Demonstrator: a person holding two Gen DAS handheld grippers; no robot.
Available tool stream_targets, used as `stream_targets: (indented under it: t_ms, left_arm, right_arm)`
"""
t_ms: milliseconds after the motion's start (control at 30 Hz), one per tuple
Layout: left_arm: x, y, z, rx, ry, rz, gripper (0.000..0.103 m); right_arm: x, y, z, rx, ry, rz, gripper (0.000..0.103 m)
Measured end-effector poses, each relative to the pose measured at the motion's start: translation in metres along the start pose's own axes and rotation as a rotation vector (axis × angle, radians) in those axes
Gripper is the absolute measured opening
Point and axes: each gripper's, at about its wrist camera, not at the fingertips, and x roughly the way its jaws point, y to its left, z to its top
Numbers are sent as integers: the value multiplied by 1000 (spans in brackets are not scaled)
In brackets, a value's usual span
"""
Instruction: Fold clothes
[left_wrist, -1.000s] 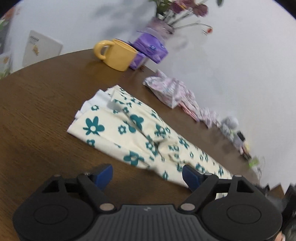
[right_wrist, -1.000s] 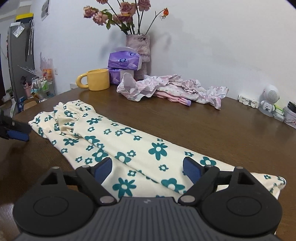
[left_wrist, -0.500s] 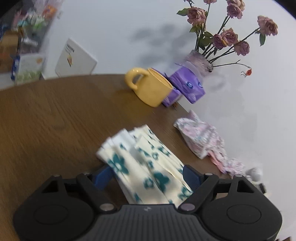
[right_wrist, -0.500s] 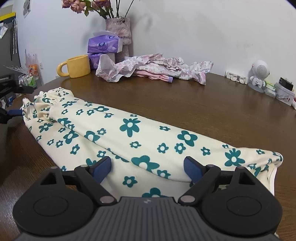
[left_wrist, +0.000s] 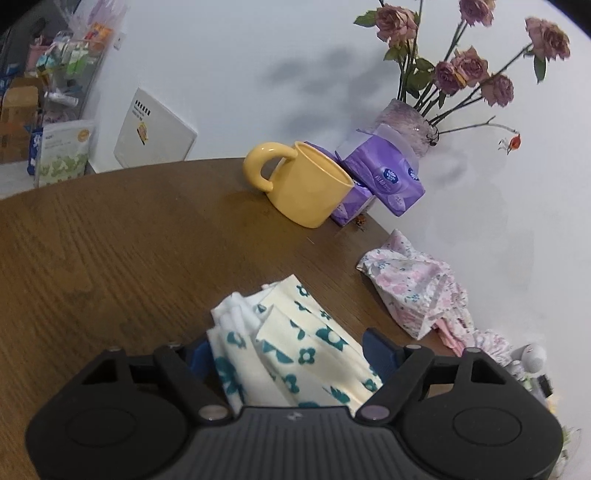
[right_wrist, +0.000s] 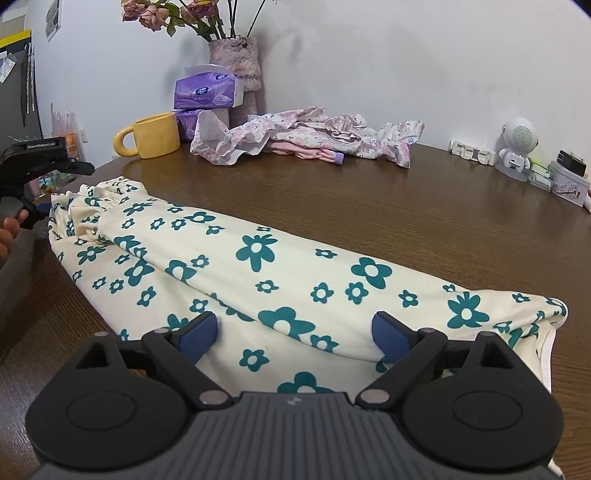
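Note:
A long cream garment with teal flowers (right_wrist: 258, 266) lies folded lengthwise across the brown table (right_wrist: 406, 206). My right gripper (right_wrist: 293, 334) hovers over its near-right part, its jaws opening; the cloth lies under and between the blue pads, which do not press it. At the far left end, my left gripper (left_wrist: 287, 353) straddles the bunched end of the garment (left_wrist: 295, 350). Its jaws are closing, and the cloth fills the gap between the pads. A hand (right_wrist: 9, 229) holds that gripper at the left edge of the right wrist view.
A yellow mug (left_wrist: 306, 188), purple tissue packs (left_wrist: 384, 173) and a vase of roses (left_wrist: 406, 122) stand at the back by the wall. A pile of pink floral clothes (right_wrist: 314, 133) lies beside them. A white figurine (right_wrist: 517, 147) and small boxes (right_wrist: 565, 177) stand at the far right.
My left gripper has slid up to the garment's end, which now sits between its fingers, and has turned toward the mug. My right gripper came lower and closer over the cloth.

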Motion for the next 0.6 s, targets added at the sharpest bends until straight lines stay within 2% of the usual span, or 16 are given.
stream_targets:
  t_ms: [67,267,400,467,600]
  left_arm:
    - [4,-1,1,15,-1,11,60]
    - [7,4,-1,-1,-7,27,28]
    - [8,2,-1,16,-8,42,24]
    - [9,0,-2,40,-8,57,16]
    - [8,-4,-4,77,-18,62,9]
  right_arm:
    - [0,0,0,1,0,1,92]
    - [-1,-1,1,1,1,4,93]
    - [-2,0,0,1,1,4,93]
    - [-2,0,0,1,1,4,93]
    - [-6,-3,0,23,-15,17,93]
